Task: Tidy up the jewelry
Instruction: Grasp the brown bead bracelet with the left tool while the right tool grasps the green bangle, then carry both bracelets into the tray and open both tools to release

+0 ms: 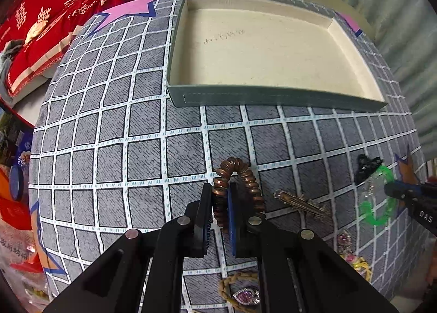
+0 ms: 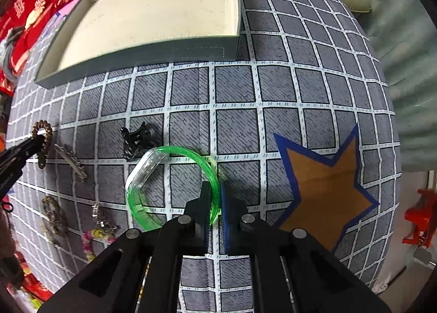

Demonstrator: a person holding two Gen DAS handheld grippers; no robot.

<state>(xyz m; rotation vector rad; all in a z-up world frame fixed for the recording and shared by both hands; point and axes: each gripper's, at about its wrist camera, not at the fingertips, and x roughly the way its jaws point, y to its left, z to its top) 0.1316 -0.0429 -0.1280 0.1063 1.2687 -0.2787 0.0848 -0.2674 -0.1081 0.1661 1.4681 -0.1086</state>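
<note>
On the grey checked surface, your left gripper is clamped on the left limb of the brown spiral hair tie. The tie's loop stands up from the cloth like an arch, its long axis running away from you toward the tray; the right limb sits just outside the right pad. That gripper points steeply down, tilted a little forward.

Your right gripper points almost straight down and is closed on the right arc of the green translucent bracelet. The bracelet lies roughly flat, its ring spreading left and forward of the jaws, with the clear faceted section on the far-left side. No earlier picture, so only the grip itself is noted.

The shallow grey tray with cream lining sits beyond both grippers, well apart from them, its long side facing you.

Between your two grippers lie a gold toothed hair clip and a black claw clip, the latter just beside the bracelet's upper-left edge. Nearer you: a braided gold chain with a pink-stone piece and pink-yellow beads. An orange star with blue border is printed right of the right gripper.
</note>
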